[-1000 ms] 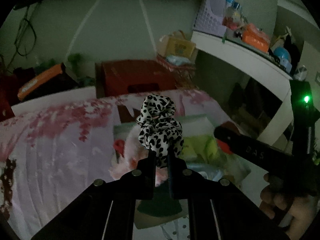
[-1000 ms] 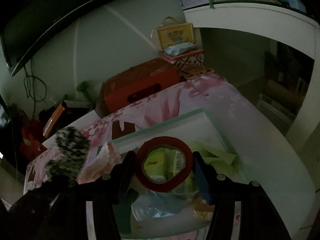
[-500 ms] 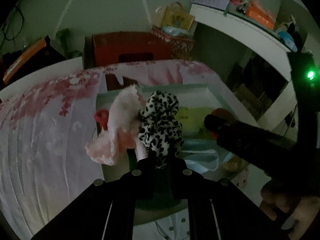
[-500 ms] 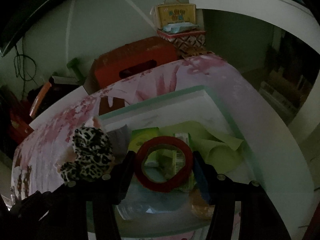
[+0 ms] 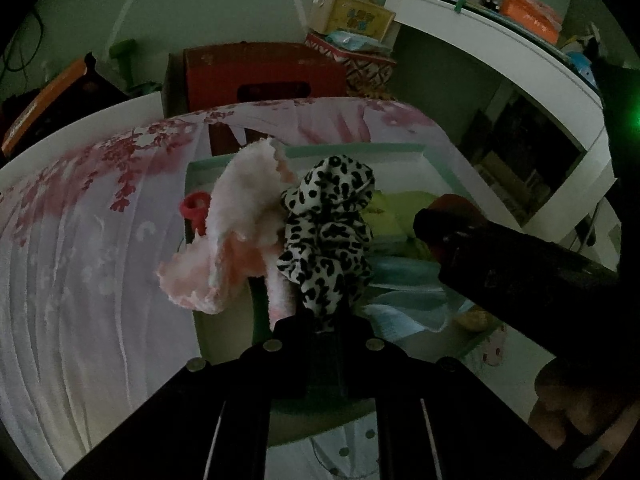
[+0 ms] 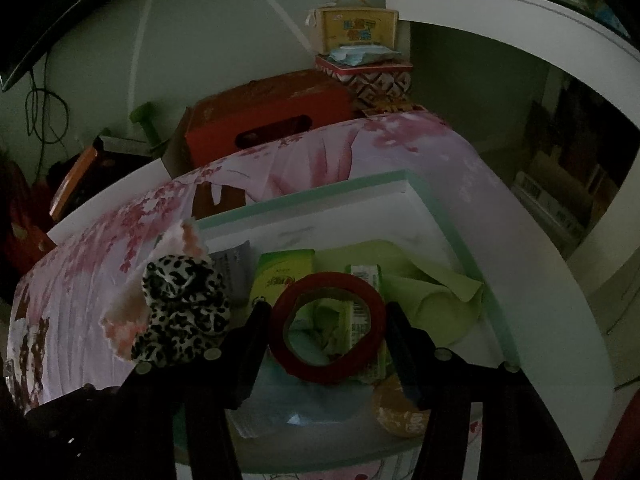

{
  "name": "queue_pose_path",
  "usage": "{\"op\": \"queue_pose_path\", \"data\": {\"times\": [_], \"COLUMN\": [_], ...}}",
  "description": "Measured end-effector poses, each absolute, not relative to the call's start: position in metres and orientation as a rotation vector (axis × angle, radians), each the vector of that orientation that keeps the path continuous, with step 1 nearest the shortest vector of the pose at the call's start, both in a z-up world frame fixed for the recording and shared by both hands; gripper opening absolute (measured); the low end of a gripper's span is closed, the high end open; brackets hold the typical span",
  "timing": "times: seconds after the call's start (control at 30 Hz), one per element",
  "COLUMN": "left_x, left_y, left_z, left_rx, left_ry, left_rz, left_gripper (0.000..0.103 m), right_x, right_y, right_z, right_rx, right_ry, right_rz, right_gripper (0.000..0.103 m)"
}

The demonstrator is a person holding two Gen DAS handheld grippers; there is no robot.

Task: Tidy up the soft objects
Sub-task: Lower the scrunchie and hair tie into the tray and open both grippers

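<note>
- Dim light covers a bed dressed in a pink blossom-print sheet [image 5: 80, 264], and on it sits a shallow white tray with a pale green rim [image 6: 424, 184] — the landmark for everything below.
- Left gripper [image 5: 320, 320] has its 2 fingers pinched narrow on a black-and-white leopard-print scrunchie [image 5: 326, 232], held above the tray's left part.
- Touching the scrunchie on its left, a fluffy pink-and-white cloth [image 5: 236, 236] drapes over the tray's left rim onto the sheet.
- At the tray's left edge, behind the cloth, a small red ring-shaped item [image 5: 194, 206] shows; what it is cannot be told.
- Right gripper [image 6: 328, 330] holds a red tape roll [image 6: 328, 328] between its 2 fingers, pressed on both sides, above the tray's middle.
- Inside the tray lie a lime-green cloth [image 6: 420, 280], a green carton [image 6: 280, 276] and a pale blue cloth [image 6: 312, 404] toward the near rim.
- Beyond the tray's far side stands a red cardboard box [image 6: 264, 116]; to the tray's right, a white desk [image 6: 520, 20] curves past — with a yellow handled box [image 6: 356, 28] beside it.
</note>
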State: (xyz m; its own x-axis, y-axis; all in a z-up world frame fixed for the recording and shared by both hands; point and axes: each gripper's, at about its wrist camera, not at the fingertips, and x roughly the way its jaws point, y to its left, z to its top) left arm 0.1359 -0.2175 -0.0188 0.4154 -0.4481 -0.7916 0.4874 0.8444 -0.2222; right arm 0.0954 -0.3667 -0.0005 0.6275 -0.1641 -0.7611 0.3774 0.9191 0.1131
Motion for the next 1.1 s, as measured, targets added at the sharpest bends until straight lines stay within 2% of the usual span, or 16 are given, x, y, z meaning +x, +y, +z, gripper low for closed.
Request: {"op": "queue_pose_path", "data": {"times": [0.07,0.13,0.2,0.3,0.37,0.4,0.43,0.57,0.67,0.77,0.83,0.87,0.97,1.1], "left_x": [0.136,0.136,0.135,0.132,0.131,0.130,0.129,0.128,0.125,0.124,0.124,0.124,0.127,0.134], "left_y": [-0.216,-0.215,-0.211,-0.205,-0.201,-0.200,-0.198,-0.189,-0.181,-0.169,-0.162,-0.157,-0.146,-0.129], "left_z": [-0.016,-0.013,-0.009,-0.001,0.005,0.006,0.009,0.017,0.023,0.030,0.033,0.035,0.037,0.032], "left_rx": [0.038,0.027,0.009,-0.014,-0.020,-0.022,-0.031,-0.047,-0.052,-0.057,-0.066,-0.071,-0.078,-0.095], "left_ry": [0.984,0.986,0.984,0.972,0.963,0.961,0.958,0.956,0.944,0.927,0.922,0.920,0.910,0.916], "left_rz": [-0.591,-0.592,-0.591,-0.594,-0.593,-0.593,-0.595,-0.585,-0.559,-0.527,-0.501,-0.484,-0.436,-0.349], "left_gripper": [0.011,0.018,0.035,0.042,0.048,0.053,0.054,0.056,0.068,0.069,0.073,0.079,0.081,0.089], "right_x": [0.095,0.094,0.093,0.093,0.092,0.092,0.092,0.088,0.085,0.084,0.084,0.084,0.085,0.085], "right_y": [-0.366,-0.366,-0.366,-0.365,-0.365,-0.365,-0.365,-0.366,-0.367,-0.367,-0.367,-0.367,-0.368,-0.367], "right_z": [0.000,0.001,0.003,0.005,0.006,0.007,0.007,0.012,0.015,0.015,0.014,0.014,0.014,0.012], "right_rx": [0.275,0.279,0.282,0.282,0.283,0.285,0.287,0.291,0.289,0.289,0.286,0.286,0.285,0.275], "right_ry": [0.840,0.842,0.847,0.853,0.854,0.854,0.854,0.841,0.832,0.834,0.841,0.843,0.850,0.860], "right_rz": [-0.314,-0.313,-0.313,-0.313,-0.312,-0.312,-0.312,-0.312,-0.319,-0.321,-0.320,-0.320,-0.318,-0.311], "right_gripper": [0.061,0.061,0.061,0.062,0.065,0.072,0.077,0.079,0.080,0.081,0.081,0.081,0.082,0.092]}}
